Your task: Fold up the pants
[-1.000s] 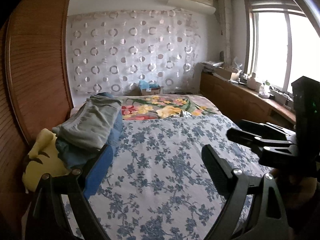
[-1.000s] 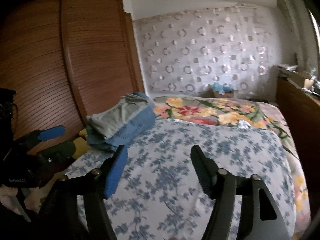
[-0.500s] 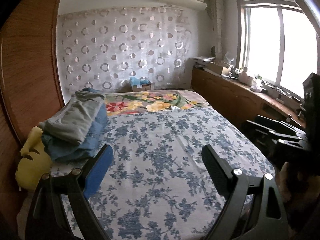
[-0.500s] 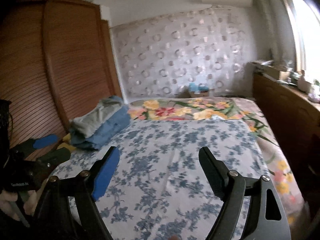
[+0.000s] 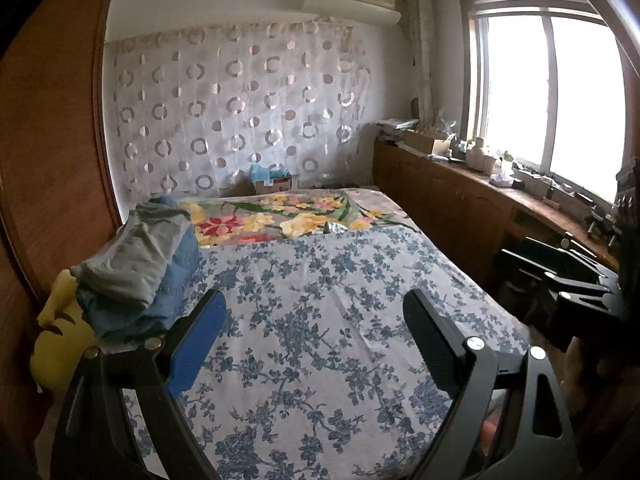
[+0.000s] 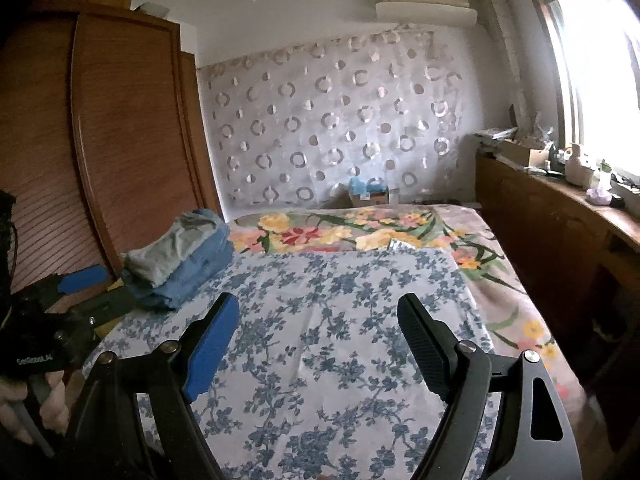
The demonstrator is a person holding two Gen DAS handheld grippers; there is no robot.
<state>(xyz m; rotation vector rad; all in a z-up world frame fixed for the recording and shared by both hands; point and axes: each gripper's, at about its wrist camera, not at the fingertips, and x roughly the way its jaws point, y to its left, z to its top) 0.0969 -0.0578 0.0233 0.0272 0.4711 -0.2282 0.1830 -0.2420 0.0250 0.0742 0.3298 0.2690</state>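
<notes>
A folded stack lies at the left edge of the bed: grey-green pants (image 5: 136, 256) (image 6: 176, 246) on top of blue jeans (image 5: 176, 280) (image 6: 192, 276). My left gripper (image 5: 314, 308) hovers over the blue-flowered sheet (image 5: 320, 360), open, with nothing between its fingers; the stack is ahead to its left. My right gripper (image 6: 318, 308) is also open and empty above the sheet (image 6: 328, 360). Each gripper shows at the edge of the other's view: the left gripper (image 6: 80, 288) beside the stack, the right gripper (image 5: 560, 280) off the bed's right side.
A wooden wardrobe (image 6: 100, 140) runs along the left of the bed. A yellow plush (image 5: 60, 340) sits beside the stack. A bright floral blanket (image 5: 280, 216) covers the far end. A wooden counter (image 5: 480, 208) with clutter runs under the window on the right.
Both grippers drew back from the stack, which now looks smaller and farther left. The right gripper's jaws spread a little wider. More of the window side shows.
</notes>
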